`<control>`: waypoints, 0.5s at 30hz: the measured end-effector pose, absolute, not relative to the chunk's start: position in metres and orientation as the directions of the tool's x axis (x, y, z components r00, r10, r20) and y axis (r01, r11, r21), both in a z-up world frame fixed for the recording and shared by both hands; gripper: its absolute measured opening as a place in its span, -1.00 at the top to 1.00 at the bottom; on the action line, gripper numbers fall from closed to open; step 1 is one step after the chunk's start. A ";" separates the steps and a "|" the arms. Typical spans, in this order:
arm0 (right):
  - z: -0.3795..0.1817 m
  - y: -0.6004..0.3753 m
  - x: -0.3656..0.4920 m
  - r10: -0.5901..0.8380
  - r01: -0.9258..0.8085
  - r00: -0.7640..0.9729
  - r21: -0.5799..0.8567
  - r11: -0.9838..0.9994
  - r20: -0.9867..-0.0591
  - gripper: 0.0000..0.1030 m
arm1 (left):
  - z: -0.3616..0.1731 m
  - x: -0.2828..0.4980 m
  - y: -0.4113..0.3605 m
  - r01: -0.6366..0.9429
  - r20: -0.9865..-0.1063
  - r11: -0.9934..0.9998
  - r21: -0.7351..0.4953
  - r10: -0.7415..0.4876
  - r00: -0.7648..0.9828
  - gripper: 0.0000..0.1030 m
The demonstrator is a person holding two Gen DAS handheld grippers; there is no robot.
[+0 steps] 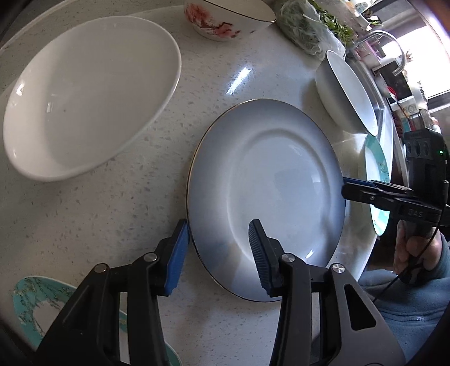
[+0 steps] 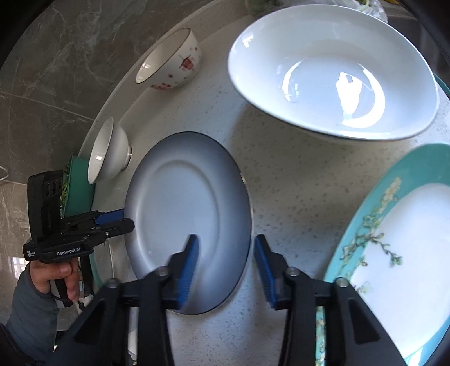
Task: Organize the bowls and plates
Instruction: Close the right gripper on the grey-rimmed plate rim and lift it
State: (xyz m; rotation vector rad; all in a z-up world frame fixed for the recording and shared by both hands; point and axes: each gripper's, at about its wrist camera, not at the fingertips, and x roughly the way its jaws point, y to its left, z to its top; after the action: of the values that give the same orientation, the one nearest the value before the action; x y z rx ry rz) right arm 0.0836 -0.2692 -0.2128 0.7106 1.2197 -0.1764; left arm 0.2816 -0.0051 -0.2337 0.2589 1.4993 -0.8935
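I work at a pale speckled stone counter [image 1: 135, 197], with a dark grey veined stone wall [image 2: 56, 70] behind it in the right wrist view and a bright window [image 1: 422, 48] beyond it in the left wrist view.

The round blue-grey ceramic plate with a thin dark rim [image 1: 267, 197] lies flat on the counter, face up, between my two grippers; being round, it has no long axis to speak of. My left gripper [image 1: 222, 250] straddles its near edge, one blue pad [image 1: 177, 253] outside the rim and the other over the plate's face, with a gap on either side, so the jaws stand apart and are not pressing. My right gripper [image 2: 226, 267] straddles the opposite edge the same way, its pads not clamped.

The large oval white ceramic dish [image 1: 90, 95] sits near the plate, and the white bowl with red flower prints [image 1: 225, 19] stands further back.

The left wrist view alone shows a bag of green leaves [image 1: 303, 25] and my right hand [image 1: 416, 253] gripping the handle. The right wrist view alone shows my left hand [image 2: 56, 276] in a grey sleeve, a small white footed bowl [image 2: 109, 152] beside a green dish [image 2: 80, 191], and most of the turquoise-rimmed plate with blossom branches [image 2: 393, 253].
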 end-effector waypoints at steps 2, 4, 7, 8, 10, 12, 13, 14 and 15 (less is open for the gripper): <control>-0.213 -0.270 0.087 0.234 0.491 0.360 0.396 0.776 -0.903 0.27 | -0.235 0.284 -0.005 0.637 -0.917 0.669 -0.383 -0.358 -0.176 0.22; -0.214 -0.271 0.091 0.228 0.501 0.352 0.388 0.773 -0.908 0.31 | -0.235 0.286 -0.006 0.636 -0.915 0.668 -0.387 -0.362 -0.176 0.22; -0.215 -0.268 0.097 0.223 0.496 0.338 0.374 0.783 -0.914 0.30 | -0.236 0.288 -0.006 0.635 -0.912 0.665 -0.394 -0.368 -0.181 0.22; -0.215 -0.267 0.097 0.215 0.492 0.338 0.367 0.790 -0.916 0.29 | -0.236 0.289 -0.006 0.632 -0.913 0.669 -0.391 -0.366 -0.179 0.29; -0.214 -0.267 0.094 0.205 0.482 0.322 0.346 0.805 -0.924 0.32 | -0.235 0.292 -0.005 0.634 -0.922 0.679 -0.371 -0.353 -0.162 0.49; -0.216 -0.266 0.096 0.186 0.490 0.305 0.321 0.811 -0.934 0.57 | -0.236 0.297 -0.002 0.619 -0.921 0.692 -0.372 -0.356 -0.155 0.58; -0.217 -0.269 0.095 0.187 0.500 0.304 0.323 0.804 -0.934 0.60 | -0.236 0.297 -0.001 0.613 -0.920 0.696 -0.374 -0.362 -0.151 0.59; -0.217 -0.271 0.095 0.194 0.504 0.309 0.333 0.797 -0.931 0.62 | -0.235 0.297 0.000 0.615 -0.921 0.696 -0.371 -0.362 -0.146 0.59; -0.217 -0.271 0.096 0.194 0.503 0.310 0.334 0.797 -0.931 0.62 | -0.234 0.295 -0.002 0.625 -0.926 0.695 -0.356 -0.354 -0.133 0.59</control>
State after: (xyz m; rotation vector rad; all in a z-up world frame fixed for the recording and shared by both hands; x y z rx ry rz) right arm 0.0959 -0.2710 -0.2171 0.6579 1.2627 -0.2249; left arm 0.2948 -0.0019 -0.2336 0.2364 1.4800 -0.8557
